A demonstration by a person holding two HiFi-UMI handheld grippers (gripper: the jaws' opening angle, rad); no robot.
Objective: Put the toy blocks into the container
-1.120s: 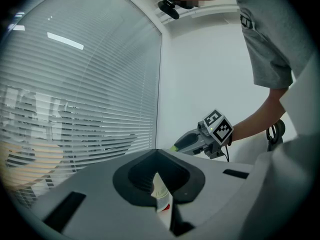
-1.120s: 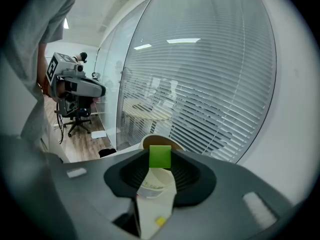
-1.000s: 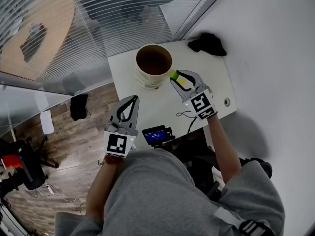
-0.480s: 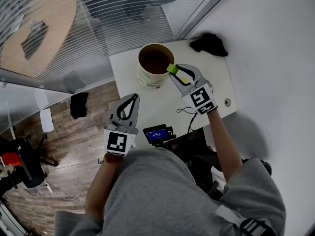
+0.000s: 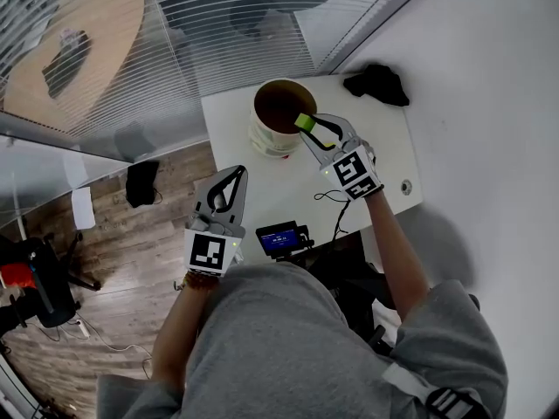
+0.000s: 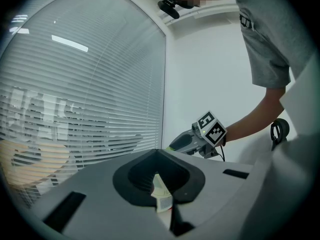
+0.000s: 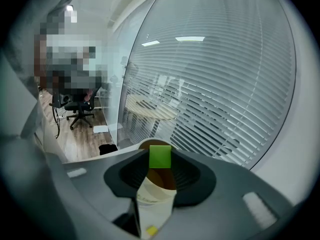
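A small white table is standing against a glass wall with slatted blinds, with wood floor showing below on the left. On the near left, the left gripper is hovering over the table's left edge with its jaws closed together and nothing between them. It is pointing roughly toward the container but staying well apart from it.

Further right, that cream container with its brown inside is sitting toward the far side of the table, mouth up and unobstructed. The right gripper is clenching a green block at its fingertips and holding it in the air just at the container's right rim. In the right gripper view the block is showing square-on, with no long axis to mind, and the container is lying straight ahead and below it. The right hand is plainly the nearer one. Judging from this, the block needs only a little more travel leftward over the mouth before it is let go, and the rim is the one thing it could catch on.

A black device with a blue screen is lying at the near edge, and a black cloth is lying on the far right corner, both out of the way.
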